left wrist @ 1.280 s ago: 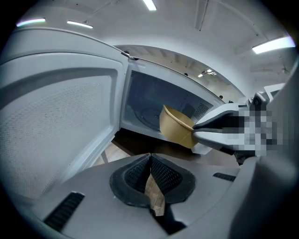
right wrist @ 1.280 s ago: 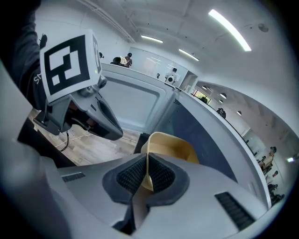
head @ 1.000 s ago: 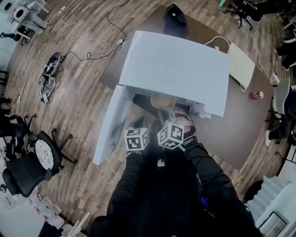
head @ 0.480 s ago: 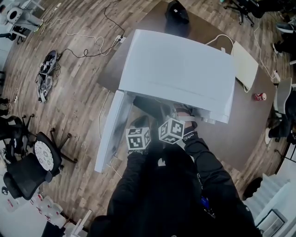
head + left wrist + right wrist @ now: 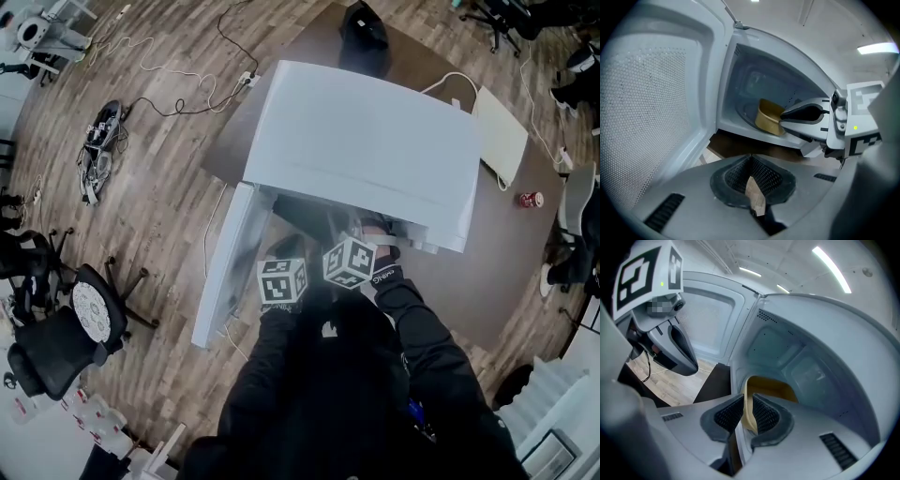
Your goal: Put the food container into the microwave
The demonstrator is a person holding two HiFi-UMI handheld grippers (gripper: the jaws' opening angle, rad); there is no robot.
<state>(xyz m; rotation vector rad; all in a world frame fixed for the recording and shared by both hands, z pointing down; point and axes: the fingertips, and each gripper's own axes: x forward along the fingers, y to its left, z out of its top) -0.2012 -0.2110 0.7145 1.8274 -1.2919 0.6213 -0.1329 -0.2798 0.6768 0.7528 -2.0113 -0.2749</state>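
Observation:
A white microwave (image 5: 366, 141) stands on a brown table (image 5: 487, 281), its door (image 5: 225, 267) swung open to the left. Its top hides the container in the head view. In the left gripper view the tan food container (image 5: 768, 117) sits inside the cavity on the turntable. My right gripper (image 5: 746, 401) is shut on the container's (image 5: 771, 387) near rim, reaching into the opening. My left gripper (image 5: 751, 161) hangs just outside the opening, beside the door, with its pads together and nothing in them. In the head view the left gripper (image 5: 281, 272) and right gripper (image 5: 352, 248) are side by side.
A red can (image 5: 531, 200) and a white flat pad (image 5: 502, 136) lie on the table to the microwave's right. A black bag (image 5: 361, 33) sits behind it. Cables (image 5: 94, 155) and an office chair (image 5: 56, 337) occupy the wooden floor at left.
My right gripper has carried the container forward into the cavity, so it no longer shows in the head view. The left gripper has stayed about where it was.

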